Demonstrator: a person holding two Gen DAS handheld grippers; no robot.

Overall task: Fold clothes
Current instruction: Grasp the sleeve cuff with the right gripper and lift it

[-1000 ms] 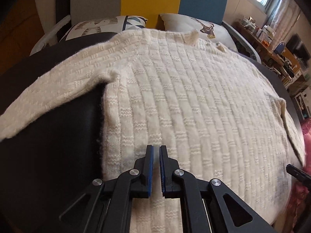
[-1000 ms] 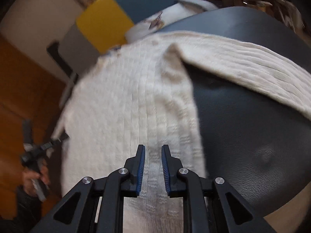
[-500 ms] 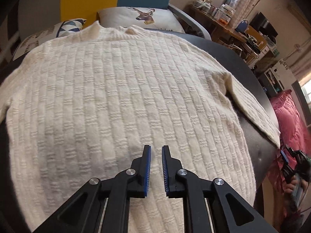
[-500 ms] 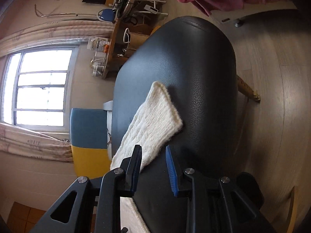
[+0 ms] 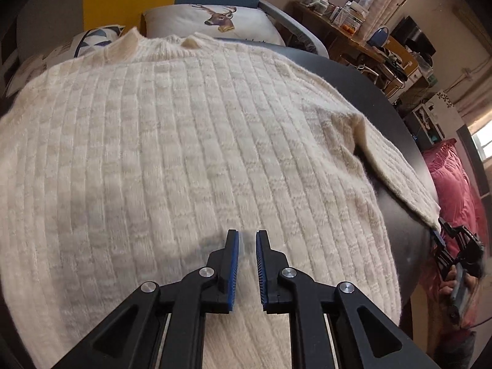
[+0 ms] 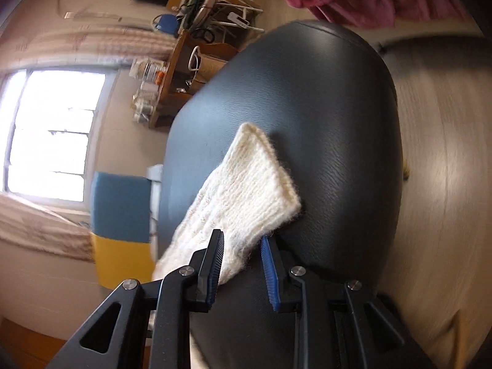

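My left gripper (image 5: 246, 240) hovered narrow, empty, over the sweater (image 5: 184, 153); right gripper (image 6: 241, 243) gaped around its cuff (image 6: 255, 190), not clamped.

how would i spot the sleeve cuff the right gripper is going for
Find the black padded table with the cream sweater spread over it. One sleeve runs out across the bare black surface; its squared ribbed cuff lies flat just ahead of the open right gripper.
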